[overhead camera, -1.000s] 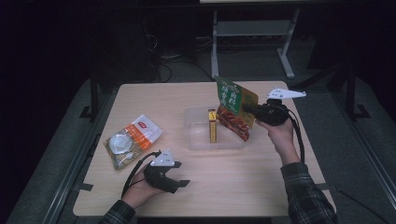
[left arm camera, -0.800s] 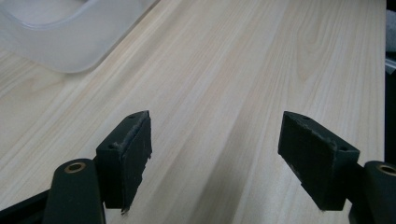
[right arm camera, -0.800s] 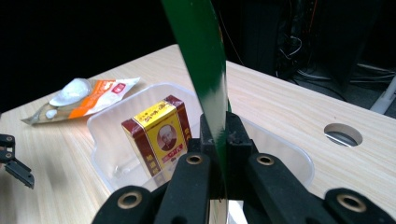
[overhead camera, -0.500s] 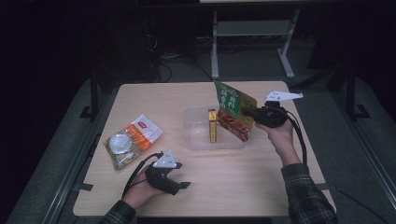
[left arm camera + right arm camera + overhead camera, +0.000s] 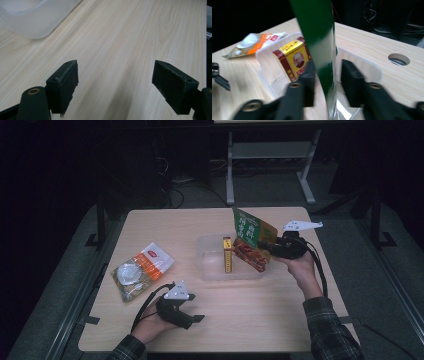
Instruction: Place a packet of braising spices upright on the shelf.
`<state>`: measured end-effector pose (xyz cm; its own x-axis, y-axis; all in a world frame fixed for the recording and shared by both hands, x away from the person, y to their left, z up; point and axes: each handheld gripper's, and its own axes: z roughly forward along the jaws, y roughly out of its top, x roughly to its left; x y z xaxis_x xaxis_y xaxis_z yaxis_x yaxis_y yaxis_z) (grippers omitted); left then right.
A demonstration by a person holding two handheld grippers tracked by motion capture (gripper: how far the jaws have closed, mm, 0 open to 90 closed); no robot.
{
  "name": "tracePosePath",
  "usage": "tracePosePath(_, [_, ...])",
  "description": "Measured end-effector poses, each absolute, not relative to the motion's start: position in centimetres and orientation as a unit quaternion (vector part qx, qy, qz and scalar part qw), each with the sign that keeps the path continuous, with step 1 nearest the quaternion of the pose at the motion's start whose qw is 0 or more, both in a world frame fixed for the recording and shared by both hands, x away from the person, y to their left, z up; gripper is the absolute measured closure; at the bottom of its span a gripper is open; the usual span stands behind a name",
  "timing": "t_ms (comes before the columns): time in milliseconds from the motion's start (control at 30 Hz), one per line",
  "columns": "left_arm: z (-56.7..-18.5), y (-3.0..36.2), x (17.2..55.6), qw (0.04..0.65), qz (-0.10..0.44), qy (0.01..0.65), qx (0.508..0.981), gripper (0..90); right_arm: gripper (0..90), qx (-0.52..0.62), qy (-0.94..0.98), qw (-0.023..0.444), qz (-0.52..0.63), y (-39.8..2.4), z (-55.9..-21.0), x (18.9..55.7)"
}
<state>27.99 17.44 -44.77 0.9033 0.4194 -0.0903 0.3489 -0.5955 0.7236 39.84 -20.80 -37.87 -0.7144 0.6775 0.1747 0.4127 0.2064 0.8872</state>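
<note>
Evidently mid-placement: the right gripper (image 5: 272,247) pinches a green snack pouch (image 5: 252,240), apparently over the clear bin's (image 5: 210,270) right end, beside the yellow box (image 5: 227,255). Next comes lowering and release. The left gripper (image 5: 192,319) rests spread, near left.

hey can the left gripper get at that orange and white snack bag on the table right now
Probably yes. The left gripper rests open on the table holding nothing, and the orange and white bag lies flat nearby on its side of the clear bin, with bare tabletop between them.
</note>
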Motion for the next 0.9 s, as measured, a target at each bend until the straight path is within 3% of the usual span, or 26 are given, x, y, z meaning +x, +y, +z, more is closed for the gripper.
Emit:
tracePosePath(100, [-44.8, 17.5, 28.0, 0.395, 0.047, 0.213, 0.892, 20.4, 45.5, 0.364, 0.769, 0.130, 0.510, -20.5, -38.1, 39.9])
tracePosePath(333, [-44.7, 17.5, 28.0, 0.389, 0.048, 0.204, 0.897, 20.5, 28.2, 0.370, 0.773, 0.123, 0.500, -20.6, -38.4, 39.8])
tracePosePath(600, [-44.7, 17.5, 27.9, 0.389, 0.049, 0.202, 0.898, 20.6, 25.8, 0.370, 0.772, 0.155, 0.493, -21.7, -38.1, 38.0])
tracePosePath(900, [-44.7, 17.5, 27.9, 0.388, 0.047, 0.202, 0.898, 20.7, 25.7, 0.371, 0.785, 0.149, 0.474, -22.6, -39.0, 35.7])
